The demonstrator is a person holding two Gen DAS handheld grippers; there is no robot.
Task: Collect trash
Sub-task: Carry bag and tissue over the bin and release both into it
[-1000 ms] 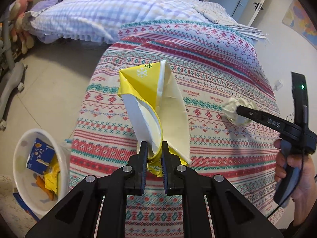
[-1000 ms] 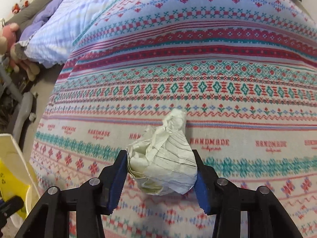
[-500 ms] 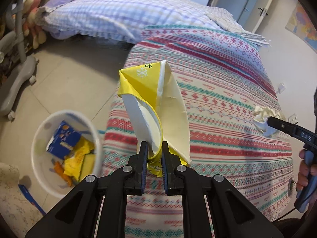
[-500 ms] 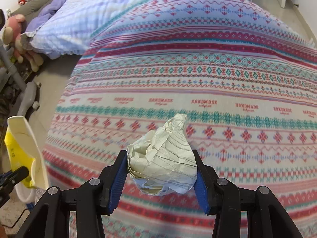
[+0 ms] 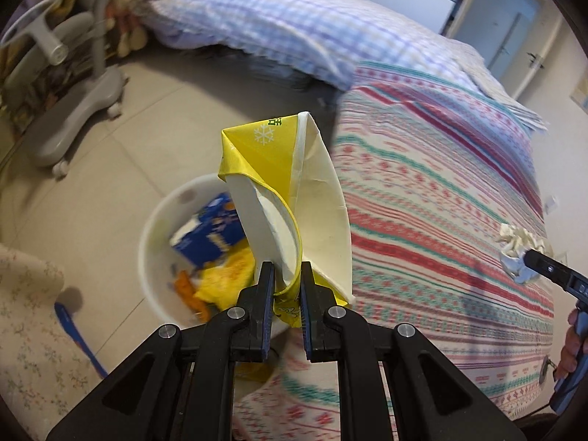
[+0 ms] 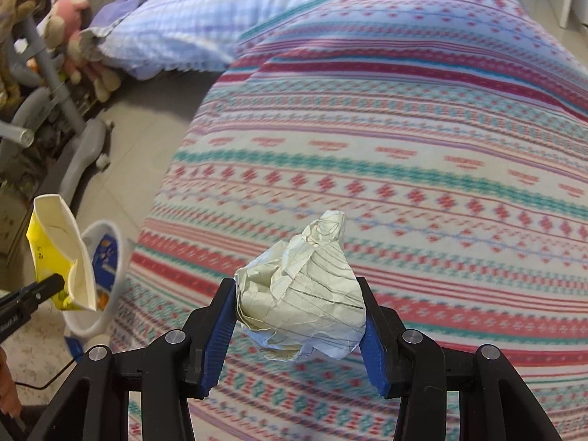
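Note:
My left gripper (image 5: 287,286) is shut on a yellow and white crushed paper carton (image 5: 290,198), held upright just above and beside a white trash bin (image 5: 154,242) on the floor. The bin holds a blue box (image 5: 209,235) and yellow and orange wrappers. My right gripper (image 6: 299,316) is shut on a crumpled ball of lined paper (image 6: 305,290), held over the patterned blanket (image 6: 404,154). The carton (image 6: 58,253) and bin (image 6: 106,279) also show at the left of the right wrist view. The paper ball (image 5: 518,246) shows at the right of the left wrist view.
The bed with the striped patterned blanket (image 5: 441,202) fills the right side. A checked purple quilt (image 5: 264,22) lies at its far end. A grey wheeled chair base (image 5: 73,110) and soft toys (image 6: 70,36) stand on the tiled floor to the left. A floral mat (image 5: 33,330) lies beside the bin.
My left gripper has swung left off the bed with the carton, so the bin now lies directly behind it. My right gripper with the paper ball has also shifted left toward the bed edge.

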